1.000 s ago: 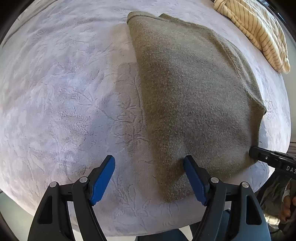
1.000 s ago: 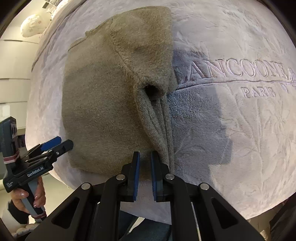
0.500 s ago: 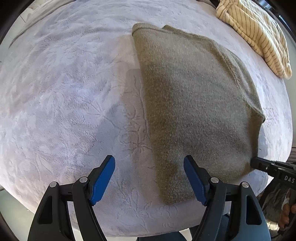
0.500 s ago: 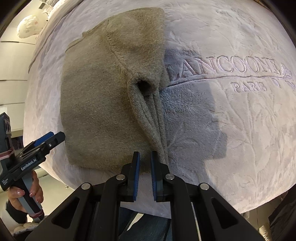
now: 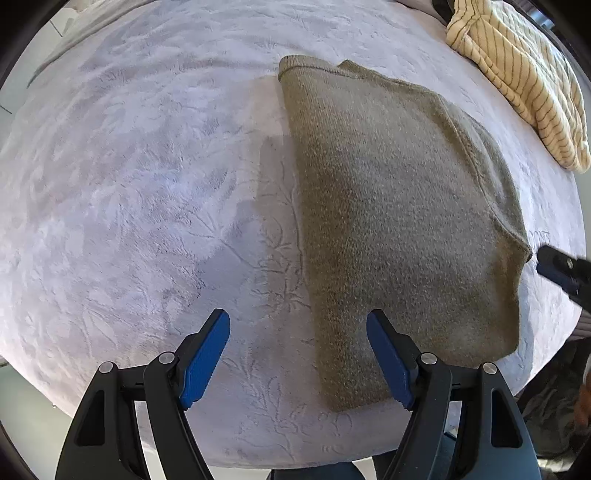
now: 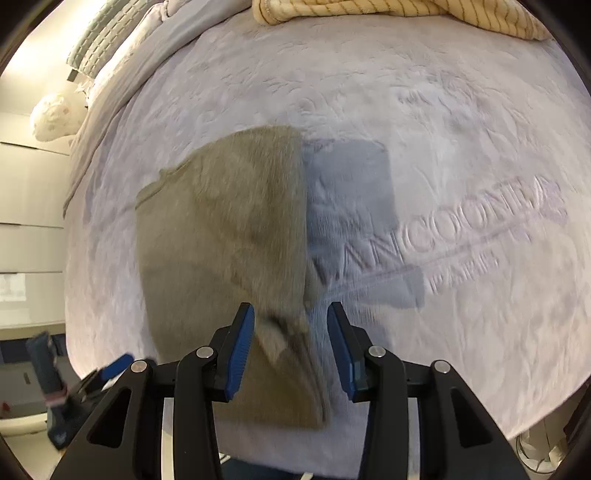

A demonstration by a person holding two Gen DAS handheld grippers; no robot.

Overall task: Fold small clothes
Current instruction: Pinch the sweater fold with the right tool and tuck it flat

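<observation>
An olive knit sweater (image 5: 399,206) lies folded flat on the pale lilac bedspread (image 5: 129,184). My left gripper (image 5: 297,325) hovers open above the sweater's near left corner, and that corner shows between its blue pads without touching them. In the right wrist view the sweater (image 6: 221,229) is blurred. My right gripper (image 6: 290,314) is over its near right edge with its jaws opening. A folded flap of cloth lies beneath the gap and neither pad presses on it. The tip of the right gripper (image 5: 557,266) shows at the sweater's right corner.
A cream garment with thin stripes (image 5: 524,85) lies bunched at the far right of the bed, also in the right wrist view (image 6: 388,14). Embossed lettering (image 6: 461,236) marks the bedspread right of the sweater. Pillows (image 6: 103,48) lie at the far left. The bed edge runs just below both grippers.
My right gripper's jaws went from shut to apart, and it pulled back and tilted, so more of the bed shows. The left gripper rose slightly; the sweater stays flat.
</observation>
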